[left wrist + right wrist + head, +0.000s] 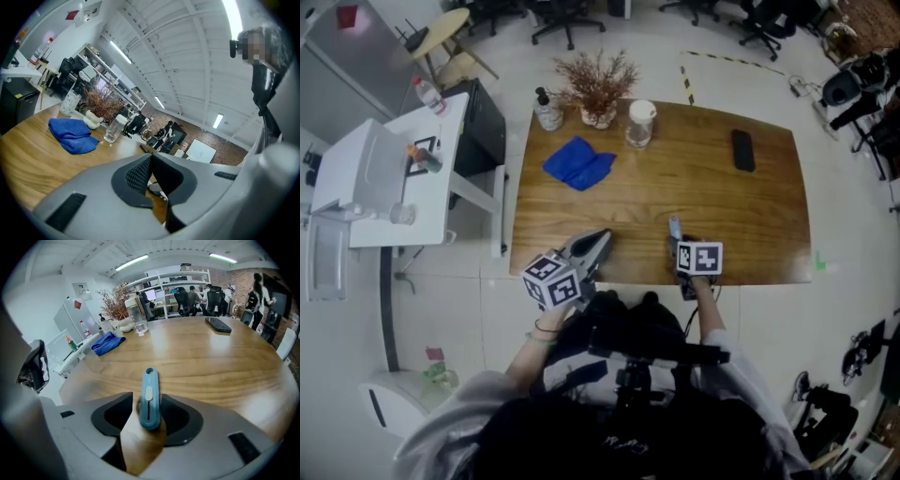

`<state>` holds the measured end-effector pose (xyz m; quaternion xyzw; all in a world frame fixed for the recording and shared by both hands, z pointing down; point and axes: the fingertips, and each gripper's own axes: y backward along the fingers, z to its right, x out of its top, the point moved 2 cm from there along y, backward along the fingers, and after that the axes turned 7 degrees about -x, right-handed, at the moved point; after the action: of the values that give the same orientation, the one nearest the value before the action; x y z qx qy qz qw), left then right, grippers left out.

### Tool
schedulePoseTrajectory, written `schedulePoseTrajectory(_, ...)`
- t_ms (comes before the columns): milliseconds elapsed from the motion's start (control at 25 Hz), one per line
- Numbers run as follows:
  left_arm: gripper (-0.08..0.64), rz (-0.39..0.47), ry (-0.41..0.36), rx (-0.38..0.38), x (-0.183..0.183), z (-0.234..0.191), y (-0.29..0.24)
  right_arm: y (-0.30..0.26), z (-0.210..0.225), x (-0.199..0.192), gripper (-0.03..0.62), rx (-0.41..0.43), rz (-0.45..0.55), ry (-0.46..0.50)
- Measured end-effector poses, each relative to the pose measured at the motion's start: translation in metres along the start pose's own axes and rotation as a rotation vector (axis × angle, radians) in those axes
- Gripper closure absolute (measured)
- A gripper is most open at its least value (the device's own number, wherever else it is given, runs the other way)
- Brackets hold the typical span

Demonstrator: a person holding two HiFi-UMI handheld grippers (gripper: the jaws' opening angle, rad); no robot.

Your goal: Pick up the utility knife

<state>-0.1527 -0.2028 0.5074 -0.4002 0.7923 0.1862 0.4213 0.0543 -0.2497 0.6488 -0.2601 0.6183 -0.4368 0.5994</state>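
Note:
The utility knife [149, 399] is a slim blue one with a pale slider, lying on the wooden table [694, 197] near its front edge, tip pointing away from me. My right gripper [149, 417] straddles its rear half with the jaws open; bare wood shows between the knife and the left pad. In the head view the knife [675, 228] sticks out ahead of the right gripper [679, 242]. My left gripper [598, 242] hovers over the table's front left part, shut with nothing in it, and its dark pads meet in the left gripper view [151, 161].
A blue cloth [578, 164], a soap bottle [547, 111], a dried plant in a vase [598, 89] and a clear jar [639, 122] stand at the table's back. A black phone [742, 150] lies back right. A white side table [394, 178] is on the left.

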Motion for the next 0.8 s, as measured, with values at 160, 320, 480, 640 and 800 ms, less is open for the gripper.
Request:
schedulePoseTrajectory(160,0.554,0.0,0.007,0.002,0.001,-0.003,0.002,0.021,-0.003,0.009,0.385,0.019,0.08,-0.062)
schedulePoseTrajectory(320,0.554,-0.016,0.013,-0.012,-0.004,-0.002,-0.001,0.054,-0.013,0.012,0.385,0.093,0.193,-0.195)
schedulePoseTrajectory(480,0.554,-0.042,0.017,-0.036,-0.009,0.001,-0.005,0.088,-0.026,0.007,0.388,0.159,0.271,-0.303)
schedulePoseTrajectory(640,0.554,-0.06,0.019,-0.061,-0.013,0.004,-0.011,0.122,-0.035,0.008,0.466,0.183,0.379,-0.347)
schedulePoseTrajectory(800,0.554,-0.082,0.021,-0.089,-0.017,0.01,-0.017,0.151,-0.042,0.008,0.535,0.17,0.454,-0.349)
